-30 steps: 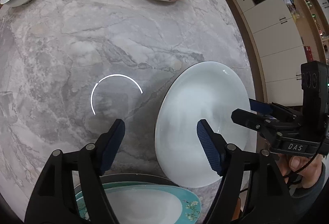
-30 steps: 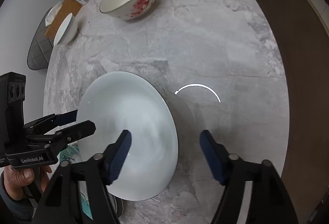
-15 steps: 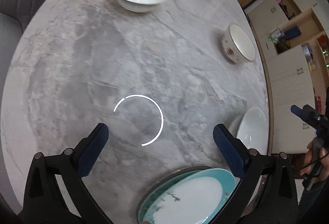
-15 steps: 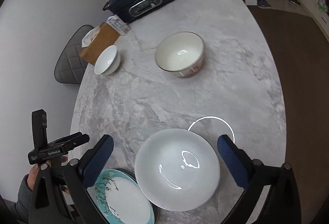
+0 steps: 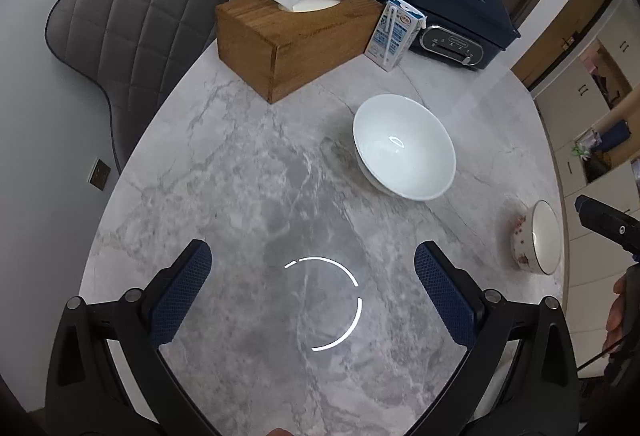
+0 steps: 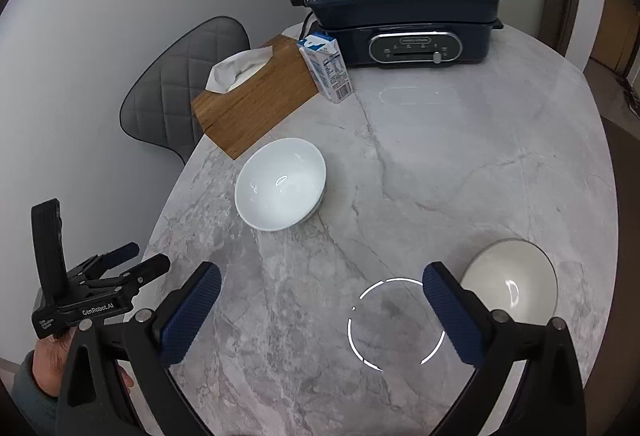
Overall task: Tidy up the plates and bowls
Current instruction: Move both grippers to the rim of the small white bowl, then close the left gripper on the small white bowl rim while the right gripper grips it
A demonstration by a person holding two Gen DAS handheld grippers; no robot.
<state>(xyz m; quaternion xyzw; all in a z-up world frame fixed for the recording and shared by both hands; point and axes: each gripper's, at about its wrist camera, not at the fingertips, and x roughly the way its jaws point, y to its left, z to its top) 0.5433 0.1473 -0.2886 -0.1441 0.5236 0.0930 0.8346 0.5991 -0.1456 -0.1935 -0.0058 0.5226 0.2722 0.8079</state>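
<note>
Parts of several things are cut off or hard to read. In the left wrist view, the floral bowl [image 5: 536,238] at the right edge is squeezed by the lens; its pattern is seen only as reddish flecks on the outer wall. At the far right of that view only one dark finger of the right gripper [image 5: 610,226] is shown, with a sliver of a hand [image 5: 618,308] below it. In the right wrist view the same floral bowl [image 6: 514,284] sits at the lower right, partly hidden behind the right-hand blue pad, so only its pale inside is made out.

The white bowl [image 5: 404,148] is shown upright on the marble table [image 5: 240,196], right of centre in the left view and left of centre [image 6: 280,184] in the right view, well apart from the floral bowl. Both bowls are untouched.

The left gripper [image 5: 312,290] is seen with its jaws spread as wide as they go, with only bare table between them. The right gripper [image 6: 320,310] is likewise spread wide and nothing is held.

The left gripper [image 6: 124,268] is shown from outside at the lower left of the right view only, with the hand [image 6: 52,360] and a green sleeve beneath it.

Along the top of both views a wooden tissue box [image 5: 288,40], a milk carton [image 5: 394,34] and a dark blue cooker [image 5: 444,16] are seen; the cooker's control panel is plain in the right view only. A grey quilted chair [image 5: 140,16] is seen at the upper left.
</note>
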